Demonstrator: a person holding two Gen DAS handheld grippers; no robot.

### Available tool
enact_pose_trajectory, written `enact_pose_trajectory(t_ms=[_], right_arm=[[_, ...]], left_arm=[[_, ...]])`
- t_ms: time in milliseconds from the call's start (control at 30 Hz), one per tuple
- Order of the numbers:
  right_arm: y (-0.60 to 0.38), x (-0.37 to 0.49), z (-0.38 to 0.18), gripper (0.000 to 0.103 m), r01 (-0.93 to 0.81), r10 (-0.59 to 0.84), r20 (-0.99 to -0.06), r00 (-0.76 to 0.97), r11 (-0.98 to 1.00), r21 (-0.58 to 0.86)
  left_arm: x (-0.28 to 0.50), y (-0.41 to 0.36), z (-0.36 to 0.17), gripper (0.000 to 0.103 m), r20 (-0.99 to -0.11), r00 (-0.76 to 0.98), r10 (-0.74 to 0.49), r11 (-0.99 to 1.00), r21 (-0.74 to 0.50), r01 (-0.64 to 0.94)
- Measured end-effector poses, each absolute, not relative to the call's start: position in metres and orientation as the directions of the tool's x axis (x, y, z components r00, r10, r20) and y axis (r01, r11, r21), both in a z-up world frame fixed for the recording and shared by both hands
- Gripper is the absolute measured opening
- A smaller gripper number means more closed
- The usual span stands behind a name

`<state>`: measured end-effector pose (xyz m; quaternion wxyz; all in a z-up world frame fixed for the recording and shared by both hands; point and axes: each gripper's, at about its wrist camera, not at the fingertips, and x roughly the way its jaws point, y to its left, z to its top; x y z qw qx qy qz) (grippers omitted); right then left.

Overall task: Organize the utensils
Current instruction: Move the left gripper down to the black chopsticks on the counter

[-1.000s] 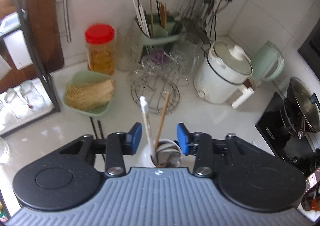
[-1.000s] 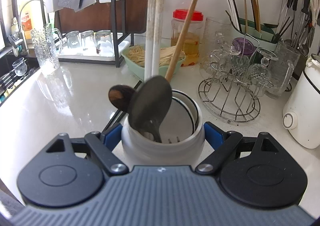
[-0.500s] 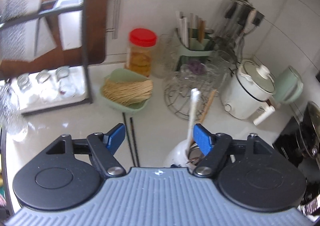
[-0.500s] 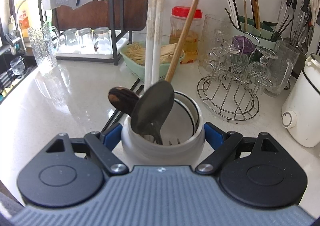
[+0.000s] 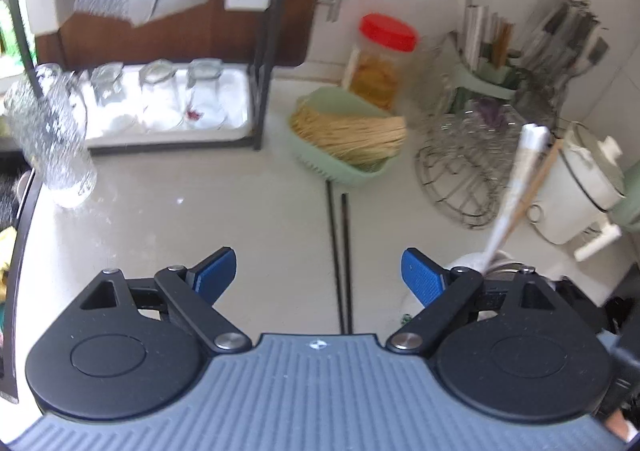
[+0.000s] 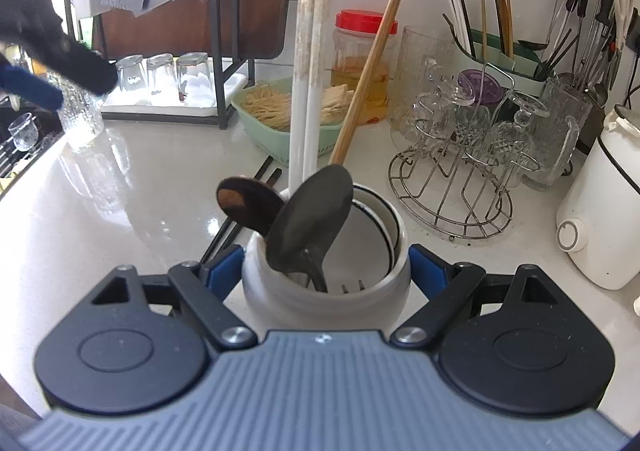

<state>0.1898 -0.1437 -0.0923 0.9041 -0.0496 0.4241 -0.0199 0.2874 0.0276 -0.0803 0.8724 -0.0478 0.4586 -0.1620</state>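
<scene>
Two grippers are at work on a white counter (image 5: 168,219). At the bottom of the right wrist view, the right gripper (image 6: 326,271) has its blue pads pressed on both sides of a white jar (image 6: 326,291), so it is holding the jar. Inside the jar stand two spoons (image 6: 308,219), a fork, a pair of white chopsticks (image 6: 308,63) and one wooden stick (image 6: 370,67). They lean and poke up high.

In the left wrist view, the left gripper (image 5: 316,271) is wide open and holds nothing. It hangs above the counter. Between its fingers, down on the counter, lie two black chopsticks (image 5: 340,259). They run up the middle of the picture, side by side and a little apart. The jar peeks out at the lower right.

Past the chopsticks sits a green basket (image 5: 344,163) full of thin yellow sticks. Its edge is very near the far tips of the black chopsticks. Farther back are a jar with a red lid (image 5: 384,59), a wire glass rack (image 5: 468,175) and a shelf of cups in the upper left.

I think the black chopsticks go in the jar next. They are thin and lie flat, so the fingers could slip and catch only one. A push could slide them into the basket. The tall things in the jar could tip it if it gets bumped.
</scene>
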Motion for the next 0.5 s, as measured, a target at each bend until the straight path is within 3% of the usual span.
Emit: enact_pose_trajectory(t_ms=[133,500], right_arm=[[-0.144,0.192,-0.091,0.09,-0.019,-0.073,-0.775,0.628,0.994,-0.109],[-0.145,0.194,-0.091,0.09,-0.009,-0.076,-0.784,0.617,0.995,-0.103]], left_arm=[[0.296,0.024,-0.097,0.095,-0.785,0.545,-0.294,0.955,-0.217,0.202],[0.343,0.008,-0.15,0.094,-0.776,0.487,-0.401,0.913,-0.3,0.276]])
